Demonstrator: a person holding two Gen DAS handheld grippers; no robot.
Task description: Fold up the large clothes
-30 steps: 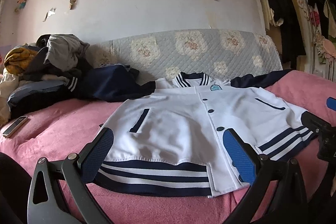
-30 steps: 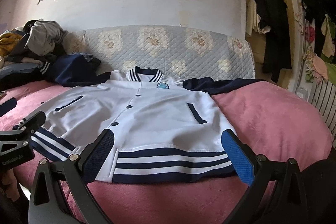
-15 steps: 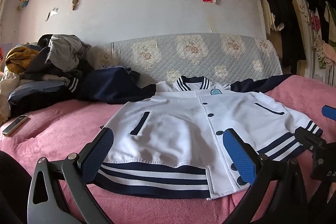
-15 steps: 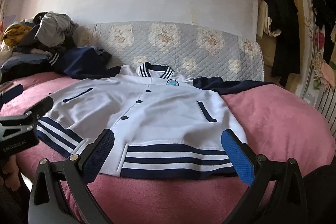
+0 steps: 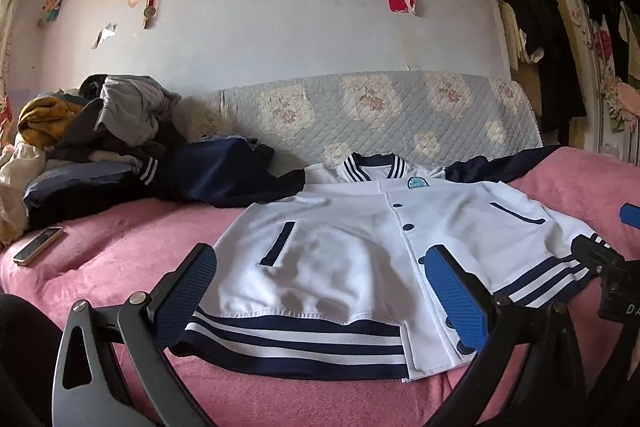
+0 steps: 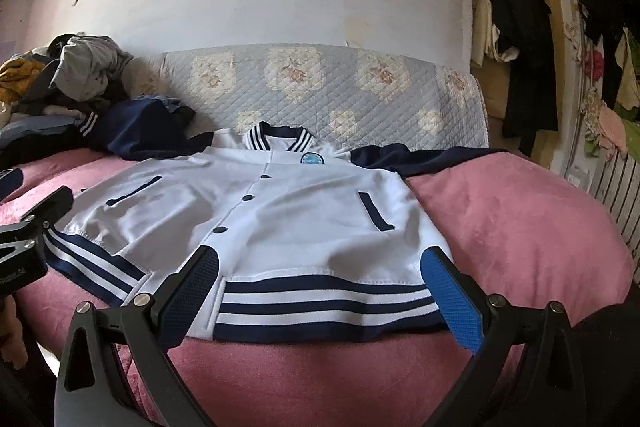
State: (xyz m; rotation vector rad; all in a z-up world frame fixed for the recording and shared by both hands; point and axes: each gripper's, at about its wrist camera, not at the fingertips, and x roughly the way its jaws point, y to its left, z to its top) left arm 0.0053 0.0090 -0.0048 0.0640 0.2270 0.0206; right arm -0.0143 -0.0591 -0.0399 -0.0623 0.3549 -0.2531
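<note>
A white baseball jacket point(image 5: 352, 247) with navy sleeves, a navy-striped hem and collar lies flat, front up and buttoned, on the pink bed; it also shows in the right wrist view point(image 6: 288, 211). My left gripper point(image 5: 320, 291) is open and empty, above the hem on the jacket's left half. My right gripper point(image 6: 324, 291) is open and empty, above the hem on the jacket's right half. Each gripper shows at the edge of the other's view. One navy sleeve point(image 6: 424, 157) stretches right; the other point(image 5: 240, 179) runs left toward the clothes pile.
A pile of clothes point(image 5: 88, 131) sits at the bed's left end. A phone point(image 5: 38, 245) lies on the pink cover point(image 6: 520, 227) near it. A quilted grey headboard cover point(image 5: 380, 115) backs the bed. Dark clothes point(image 6: 524, 39) hang at the right by a door.
Both grippers have stayed open and empty. Both views have shifted a little, so the jacket sits slightly lower and farther right in them.
</note>
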